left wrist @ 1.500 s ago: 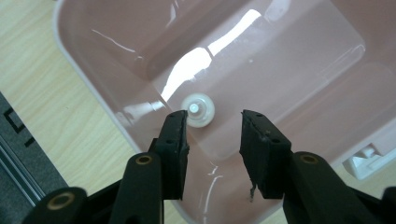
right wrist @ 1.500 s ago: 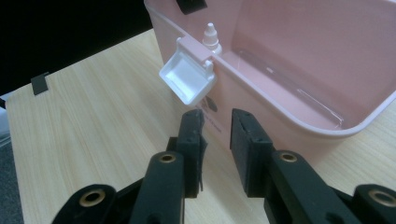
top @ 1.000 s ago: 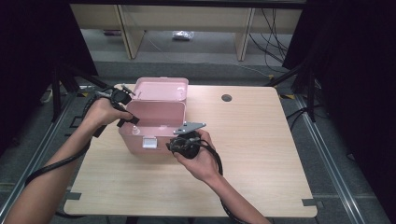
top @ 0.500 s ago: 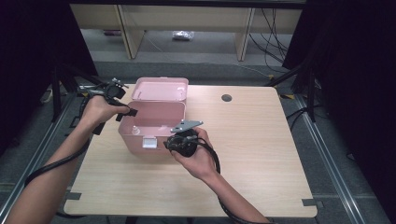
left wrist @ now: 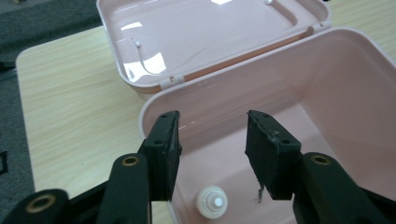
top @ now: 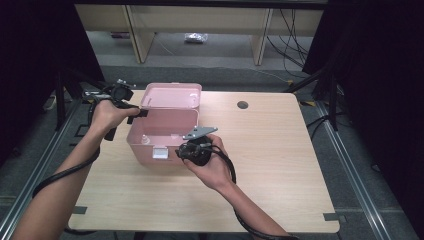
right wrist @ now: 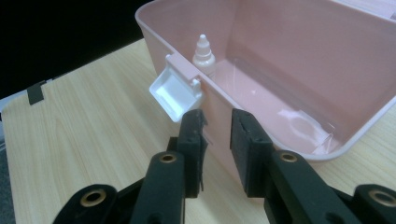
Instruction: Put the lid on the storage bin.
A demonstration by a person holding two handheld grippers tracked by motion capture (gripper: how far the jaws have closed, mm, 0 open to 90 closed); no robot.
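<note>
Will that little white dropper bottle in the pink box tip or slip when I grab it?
The dropper bottle looks small, upright and narrow, so a nudge probably tips it. Its smooth plastic may slip. It stands near the pink box's wall, cramping the jaws.

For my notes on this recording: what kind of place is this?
Probably a lab recording station: a bare wooden table on a metal frame, dark curtains at both sides, loose cables on the floor.

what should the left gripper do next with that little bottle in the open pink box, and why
Probably lower the left gripper straight into the pink box toward the small white dropper bottle. Its jaws have just been closing a little but are open with nothing between them, the bottle stands upright right beneath them, and the lid is folded back. The right gripper sits by the front wall, near the white latch.
</note>
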